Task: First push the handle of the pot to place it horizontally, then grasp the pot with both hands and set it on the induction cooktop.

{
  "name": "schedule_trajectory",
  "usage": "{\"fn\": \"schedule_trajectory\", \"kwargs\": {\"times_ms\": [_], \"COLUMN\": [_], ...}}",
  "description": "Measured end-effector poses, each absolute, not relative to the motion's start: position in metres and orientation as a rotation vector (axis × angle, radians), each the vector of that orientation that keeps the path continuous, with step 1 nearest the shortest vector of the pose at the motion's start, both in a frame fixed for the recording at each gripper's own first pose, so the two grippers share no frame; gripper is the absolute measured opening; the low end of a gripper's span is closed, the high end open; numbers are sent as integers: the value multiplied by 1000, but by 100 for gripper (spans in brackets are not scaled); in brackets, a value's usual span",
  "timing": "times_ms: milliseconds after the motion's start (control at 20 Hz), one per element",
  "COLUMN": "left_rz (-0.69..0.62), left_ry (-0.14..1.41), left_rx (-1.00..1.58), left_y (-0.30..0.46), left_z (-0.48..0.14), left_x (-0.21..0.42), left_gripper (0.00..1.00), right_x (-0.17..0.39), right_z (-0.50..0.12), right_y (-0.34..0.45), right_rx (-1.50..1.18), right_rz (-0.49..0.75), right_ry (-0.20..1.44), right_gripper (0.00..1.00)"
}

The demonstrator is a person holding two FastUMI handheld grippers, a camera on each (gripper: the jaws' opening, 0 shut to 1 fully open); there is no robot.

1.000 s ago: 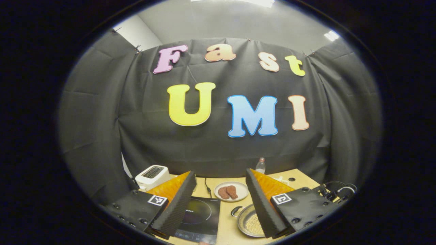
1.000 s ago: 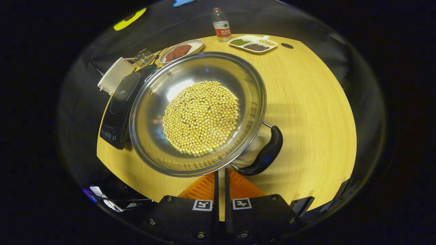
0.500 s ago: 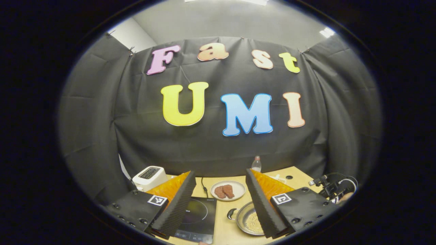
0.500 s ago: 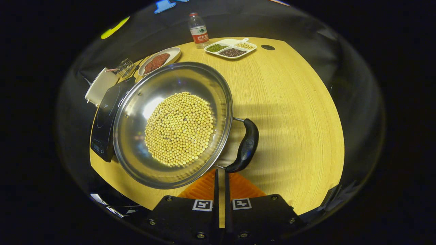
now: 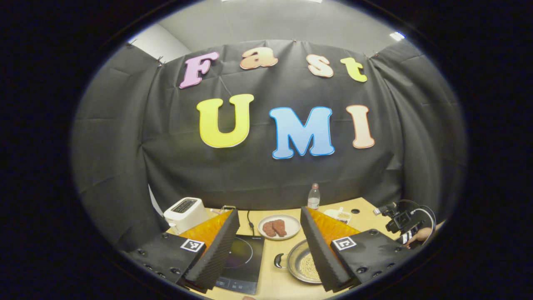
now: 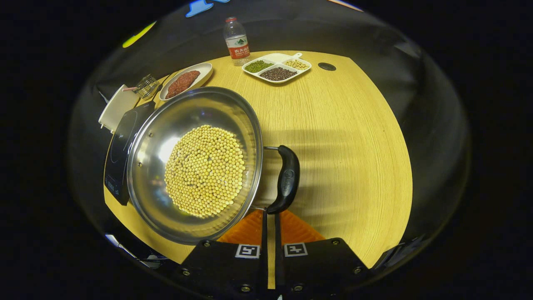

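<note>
At the bottom of the right gripper view, the right hand-held gripper [image 6: 270,216] has its fingers pressed together with nothing between them, their tips just at the near end of the black handle [image 6: 286,179] of the pot [image 6: 195,162]. Over the last second that handle has swung from a slanted pose low on the pot's right side to stand nearly upright in this view, straight off the rim toward the bare table [image 6: 354,146], and the pot has turned with it, the soybeans [image 6: 204,171] staying heaped in the middle. I judge the pushing step close to done or just finished. Just beyond the pot's far left edge lies the induction cooktop [image 6: 118,146], seemingly partly under the rim, so the carry will be short. The left hand-held gripper [image 5: 268,246] is held high with its fingers wide apart, looking down on the cooktop and the pot's other handle [image 5: 278,260]; it has drawn back a little and grips nothing.
</note>
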State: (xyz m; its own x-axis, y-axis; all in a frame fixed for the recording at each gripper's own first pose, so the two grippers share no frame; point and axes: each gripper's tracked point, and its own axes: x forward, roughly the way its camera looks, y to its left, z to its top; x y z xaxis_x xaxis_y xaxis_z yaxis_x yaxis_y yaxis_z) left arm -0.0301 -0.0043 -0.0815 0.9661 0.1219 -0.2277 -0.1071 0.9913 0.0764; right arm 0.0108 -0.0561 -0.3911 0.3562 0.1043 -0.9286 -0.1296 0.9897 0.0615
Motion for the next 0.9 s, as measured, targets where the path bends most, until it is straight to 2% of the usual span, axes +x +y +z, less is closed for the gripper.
{"fn": "schedule_trajectory", "kwargs": {"times_ms": [150, 200, 300, 350, 550, 600, 650, 700, 750, 800, 850, 900], "left_rz": [138, 144, 164, 173, 143, 122, 95, 65, 38, 1, -38, -65], "left_ry": [263, 271, 288, 295, 339, 355, 367, 377, 384, 402, 420, 436], "left_rx": [50, 47, 50, 50, 37, 33, 25, 14, -2, -28, -53, -67], "left_y": [-6, -7, -7, -6, -15, -17, -20, -22, -22, -25, -28, -28], "left_z": [-93, -99, -105, -107, -127, -135, -142, -150, -157, -168, -178, -187], "left_x": [-34, -37, -40, -41, -41, -41, -38, -34, -28, -23, -17, -12], "left_gripper": [93, 99, 99, 93, 99, 96, 96, 92, 96, 96, 92, 92], "right_x": [20, 23, 30, 30, 23, 19, 15, 12, 10, 8, 6, 2], "right_z": [-393, -394, -395, -396, -393, -389, -386, -379, -374, -368, -361, -353], "right_y": [-58, -59, -60, -59, -70, -71, -76, -78, -80, -79, -76, -69], "right_rx": [-44, -47, -54, -61, -86, -83, -90, -98, -101, -94, -71, -37], "right_rz": [170, 175, 185, 193, 174, 167, 151, 135, 115, 95, 80, 75], "right_ry": [1193, 1189, 1185, 1184, 1173, 1160, 1144, 1117, 1090, 1064, 1036, 1004], "right_gripper": [7, 7, 7, 7, 8, 16, 28, 58, 64, 88, 87, 96]}}
